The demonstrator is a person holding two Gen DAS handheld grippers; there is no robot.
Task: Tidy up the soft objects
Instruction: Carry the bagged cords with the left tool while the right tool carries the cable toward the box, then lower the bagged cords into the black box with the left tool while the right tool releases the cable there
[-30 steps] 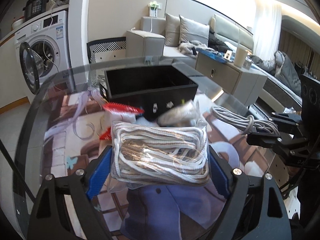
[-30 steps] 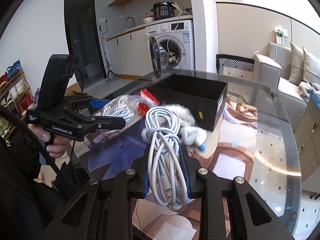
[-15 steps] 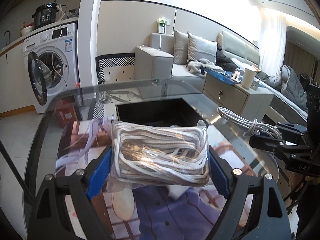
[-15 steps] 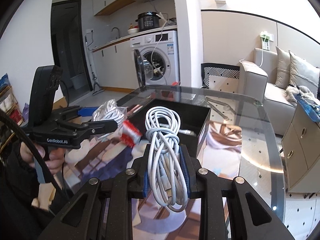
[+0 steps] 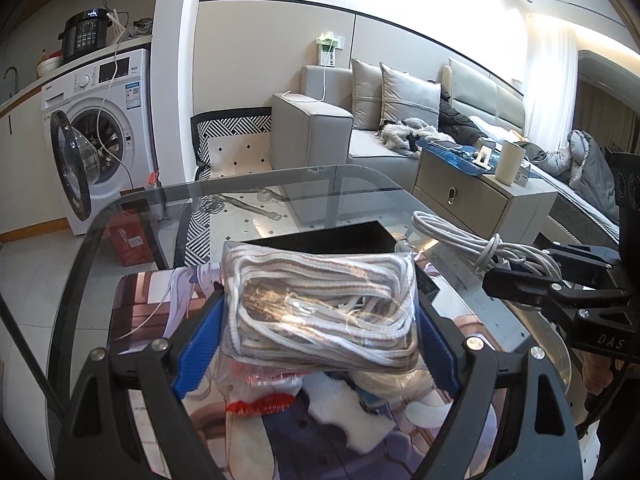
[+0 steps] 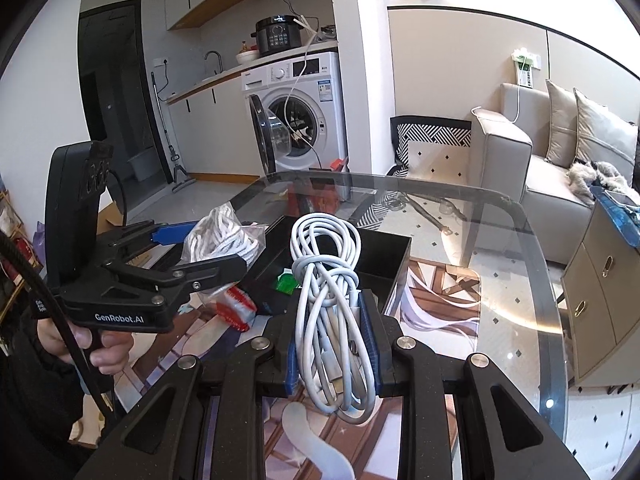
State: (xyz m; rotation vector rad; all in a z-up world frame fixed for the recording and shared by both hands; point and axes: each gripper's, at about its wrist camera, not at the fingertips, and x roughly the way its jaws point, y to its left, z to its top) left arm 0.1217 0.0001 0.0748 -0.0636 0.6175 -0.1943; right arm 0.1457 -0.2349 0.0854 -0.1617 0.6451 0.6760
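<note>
My left gripper has its blue pads pressed against both sides of a clear bag of white cord, carried in the air above the glass table, just in front of the black box. My right gripper is clamped narrowly on a coiled white cable, also lifted, its loops hanging over the near edge of that box. Inside the box I can make out a small green packet. A red-and-white packet lies on the printed mat beside the box
</note>
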